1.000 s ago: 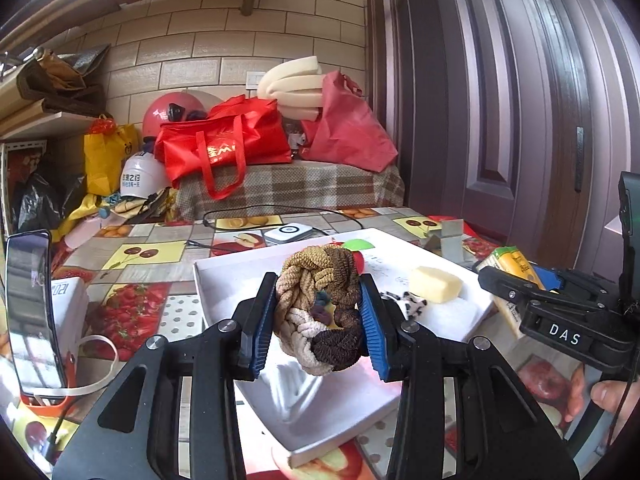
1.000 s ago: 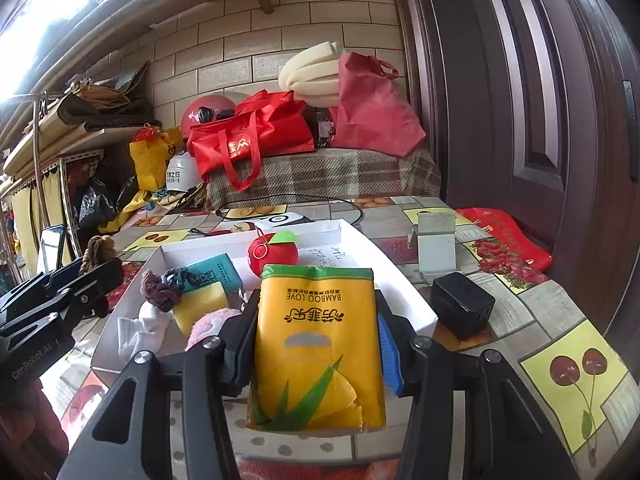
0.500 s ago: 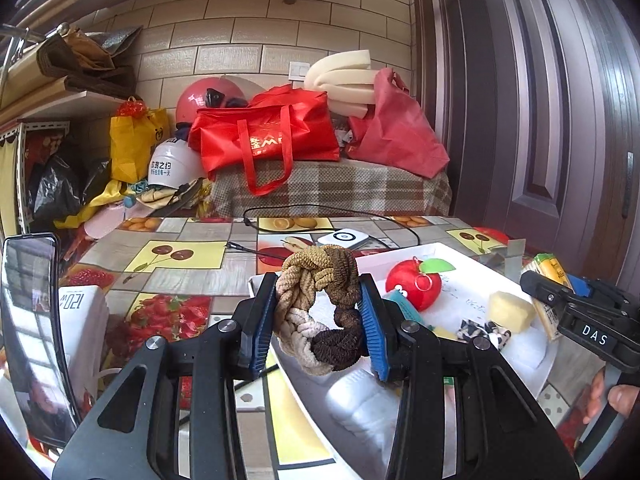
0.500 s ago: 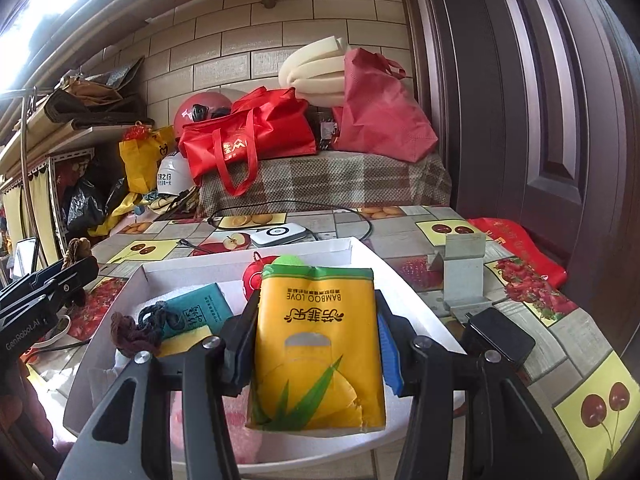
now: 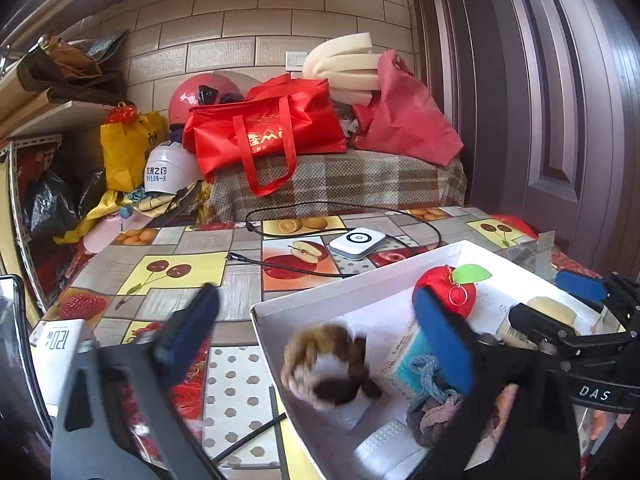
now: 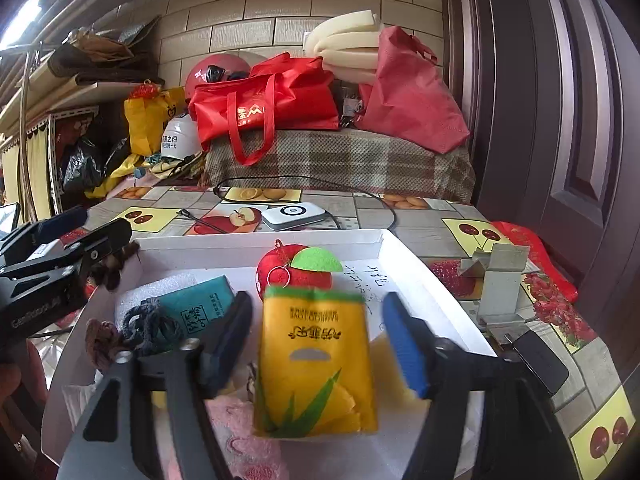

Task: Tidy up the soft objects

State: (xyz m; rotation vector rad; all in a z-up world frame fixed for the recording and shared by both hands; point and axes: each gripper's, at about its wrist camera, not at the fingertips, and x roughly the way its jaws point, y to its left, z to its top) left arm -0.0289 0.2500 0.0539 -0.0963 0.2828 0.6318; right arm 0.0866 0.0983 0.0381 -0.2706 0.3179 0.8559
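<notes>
L gripper (image 5: 316, 332): jaws just sprung wide, braided knot (image 5: 324, 368) loose betw. them, in white tray (image 5: 352, 292). R gripper (image 6: 320, 340): jaws just opened, yellow tissue pack (image 6: 316, 364) free, over tray.

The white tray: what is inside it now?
White tray holds a red apple plush, teal pack, yellow pack, knotted ropes. Things beneath are partly hidden.

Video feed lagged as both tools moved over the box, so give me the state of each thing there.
Left tool: open, jaws just opened.
Brown braided rope knot: released, blurred, over the white cardboard box.
Right tool: open, jaws just opened.
Yellow plastic tissue pack: between the pads, untouched, over the box.
Red plush apple: lying inside the box.
</notes>
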